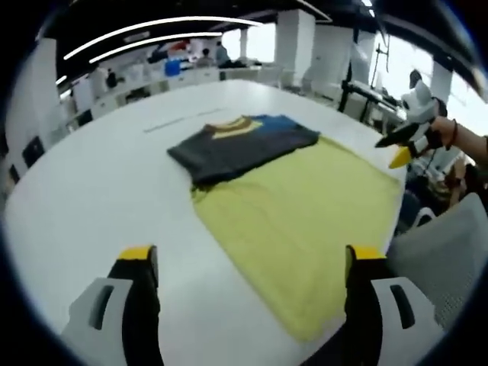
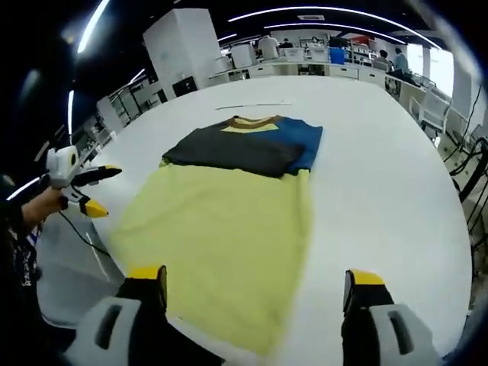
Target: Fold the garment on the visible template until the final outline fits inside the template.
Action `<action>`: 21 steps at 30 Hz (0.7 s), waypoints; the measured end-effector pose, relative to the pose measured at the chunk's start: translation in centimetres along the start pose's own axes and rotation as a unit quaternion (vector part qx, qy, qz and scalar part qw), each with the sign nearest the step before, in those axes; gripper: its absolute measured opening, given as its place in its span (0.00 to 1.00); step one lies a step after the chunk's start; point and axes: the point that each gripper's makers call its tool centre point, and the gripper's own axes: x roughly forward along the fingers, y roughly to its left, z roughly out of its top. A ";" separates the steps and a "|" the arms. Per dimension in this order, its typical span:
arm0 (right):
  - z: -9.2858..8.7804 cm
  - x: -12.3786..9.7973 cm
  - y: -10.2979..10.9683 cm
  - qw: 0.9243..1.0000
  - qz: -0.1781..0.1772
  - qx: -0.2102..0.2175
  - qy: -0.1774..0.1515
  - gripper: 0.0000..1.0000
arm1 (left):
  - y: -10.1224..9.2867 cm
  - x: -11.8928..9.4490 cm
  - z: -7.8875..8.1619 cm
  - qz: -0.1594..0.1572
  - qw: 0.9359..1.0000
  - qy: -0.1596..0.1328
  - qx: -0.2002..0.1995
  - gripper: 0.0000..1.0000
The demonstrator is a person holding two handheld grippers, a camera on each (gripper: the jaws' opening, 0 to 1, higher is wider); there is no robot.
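A T-shirt lies flat on the round white table [image 1: 91, 198]. Its yellow body [image 1: 305, 213] points toward me, and a dark grey part [image 1: 229, 149] is folded across the chest, with blue [image 1: 278, 122] beside the collar. My left gripper [image 1: 252, 255] is open above the table's near edge, its jaws straddling the yellow hem. In the right gripper view the same shirt [image 2: 221, 229] lies ahead, and my right gripper [image 2: 255, 276] is open over its hem. Each view catches the other gripper, hand-held off the table edge and clear of the cloth: right gripper [image 1: 402, 145], left gripper [image 2: 91, 189].
A thin grey line [image 1: 183, 120] marks the table beyond the collar. A grey chair back [image 1: 442, 252] stands close at the table's edge. Desks, pillars and people fill the far room. Cables [image 2: 467, 171] hang past the table's right side.
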 end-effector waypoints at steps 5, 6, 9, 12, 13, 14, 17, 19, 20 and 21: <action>-1.3 0.1 0.4 1.000 0.003 0.002 0.007 0.92 | -0.9 -0.2 -1.3 -0.002 1.000 0.019 -0.017 0.92; -1.6 0.1 0.4 1.000 0.002 0.002 0.009 0.91 | -1.1 -0.2 -1.7 -0.001 0.999 0.027 -0.019 0.91; -2.4 0.1 0.6 1.000 0.002 0.001 0.015 0.85 | -1.3 -0.8 -1.9 0.008 0.999 0.032 -0.021 0.81; -3.3 0.0 0.6 1.000 -0.003 0.000 0.020 0.79 | -1.3 -1.1 -2.4 0.021 0.998 0.042 -0.031 0.76; -3.7 0.0 0.5 1.000 -0.005 0.000 0.024 0.74 | -1.5 -1.1 -2.5 0.019 0.998 0.042 -0.032 0.74; -3.9 0.0 0.5 1.000 -0.006 -0.001 0.027 0.68 | -1.6 -1.2 -2.7 0.017 0.998 0.046 -0.036 0.71; -4.4 -0.3 0.4 0.999 -0.015 -0.005 0.033 0.53 | -2.0 -1.4 -3.5 0.018 0.997 0.061 -0.053 0.65; -4.8 -0.4 0.0 0.999 -0.026 -0.003 0.037 0.48 | -2.3 -1.3 -4.5 0.015 0.995 0.074 -0.065 0.56; -5.0 -0.5 -0.1 0.999 -0.029 -0.001 0.038 0.46 | -2.3 -1.4 -5.1 0.017 0.994 0.086 -0.071 0.53; -5.2 -0.6 -0.3 0.999 -0.036 0.001 0.041 0.45 | -2.3 -1.3 -5.4 0.019 0.993 0.092 -0.074 0.50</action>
